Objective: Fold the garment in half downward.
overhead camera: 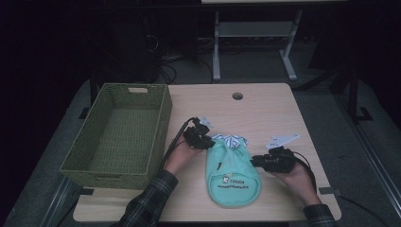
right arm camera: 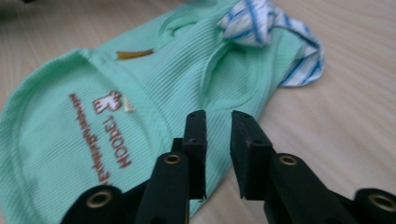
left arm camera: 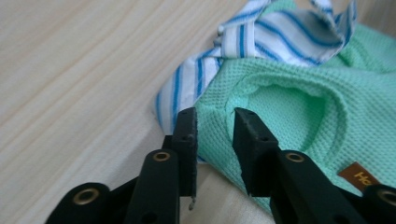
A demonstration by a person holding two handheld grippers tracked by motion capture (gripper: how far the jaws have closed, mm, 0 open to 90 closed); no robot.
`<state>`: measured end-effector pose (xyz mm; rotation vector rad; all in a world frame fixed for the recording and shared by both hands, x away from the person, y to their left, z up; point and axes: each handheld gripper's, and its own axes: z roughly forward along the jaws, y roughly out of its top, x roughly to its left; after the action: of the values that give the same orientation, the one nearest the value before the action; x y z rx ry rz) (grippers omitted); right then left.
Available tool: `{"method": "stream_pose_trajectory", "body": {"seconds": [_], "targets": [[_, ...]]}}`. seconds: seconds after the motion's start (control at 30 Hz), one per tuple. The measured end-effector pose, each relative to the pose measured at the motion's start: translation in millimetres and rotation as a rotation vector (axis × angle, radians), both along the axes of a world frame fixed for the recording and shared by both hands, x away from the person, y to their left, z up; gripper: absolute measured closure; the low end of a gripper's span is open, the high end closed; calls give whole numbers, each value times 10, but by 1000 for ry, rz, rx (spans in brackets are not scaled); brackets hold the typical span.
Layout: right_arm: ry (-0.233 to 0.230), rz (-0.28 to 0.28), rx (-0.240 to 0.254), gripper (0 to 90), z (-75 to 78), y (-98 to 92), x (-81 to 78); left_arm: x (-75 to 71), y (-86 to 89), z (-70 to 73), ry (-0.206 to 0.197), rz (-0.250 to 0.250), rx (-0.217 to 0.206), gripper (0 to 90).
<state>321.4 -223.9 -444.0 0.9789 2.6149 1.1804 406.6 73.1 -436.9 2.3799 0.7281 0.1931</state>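
A small mint-green garment (overhead camera: 232, 176) with a blue-and-white striped collar (overhead camera: 231, 140) lies flat on the wooden table (overhead camera: 265, 111), brown lettering on its back. My left gripper (overhead camera: 207, 141) sits at its upper left edge. In the left gripper view the jaws (left arm camera: 215, 114) stand a little apart over the green fabric (left arm camera: 299, 107) by an armhole, beside the striped collar (left arm camera: 261, 42), and the pads are not pressing. My right gripper (overhead camera: 256, 161) is at the garment's right edge. Its jaws (right arm camera: 218, 115) are also parted, over the hem of the garment (right arm camera: 93, 116).
A green woven basket (overhead camera: 163, 118), with nothing inside, stands on the table's left part, close to my left hand. A round cable hole (overhead camera: 237, 96) is near the far edge. Beyond the table stands the white frame of another desk (overhead camera: 216, 47).
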Motion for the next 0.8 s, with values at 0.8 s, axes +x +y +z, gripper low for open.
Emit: {"method": "stream_pose_trajectory", "body": {"seconds": [0.8], "targets": [[1,-83,60,631,20,148,937,311,50,-97,0,75,-27,482]]}}
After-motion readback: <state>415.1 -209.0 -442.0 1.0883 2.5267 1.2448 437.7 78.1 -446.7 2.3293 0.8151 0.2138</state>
